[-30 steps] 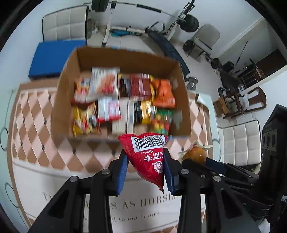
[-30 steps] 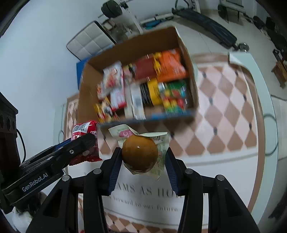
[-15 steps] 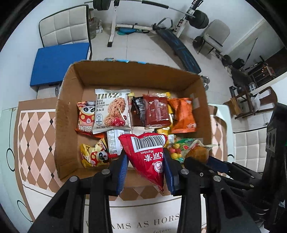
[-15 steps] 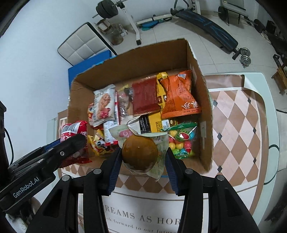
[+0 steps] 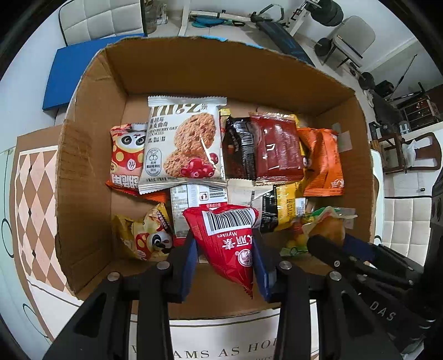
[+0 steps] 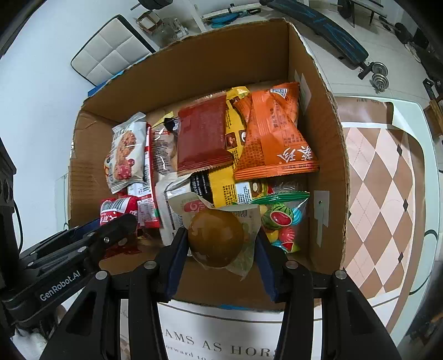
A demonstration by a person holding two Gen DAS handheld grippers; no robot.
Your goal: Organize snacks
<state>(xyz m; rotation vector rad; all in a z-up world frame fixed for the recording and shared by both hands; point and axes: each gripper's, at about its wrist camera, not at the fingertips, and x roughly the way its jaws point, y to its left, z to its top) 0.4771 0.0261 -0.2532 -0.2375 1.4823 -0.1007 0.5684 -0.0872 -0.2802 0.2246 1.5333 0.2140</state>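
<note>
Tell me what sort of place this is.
Probably a home room doubling as a gym: a weight bench and dumbbell on the tiled floor, padded chairs, and a table with a patterned cloth under the snack box.

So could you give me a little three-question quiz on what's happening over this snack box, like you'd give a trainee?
1. True or false: the left gripper is shut on a red snack packet.
2. What does the right gripper hold? A) an orange bag B) a brown bun in a clear wrapper C) nothing
3. Fill in: both held snacks hang over the near end of the cardboard ____.

Key
1. True.
2. B, the wrapped brown bun.
3. box; the white cookie packet and orange bag already lie inside it.
</note>
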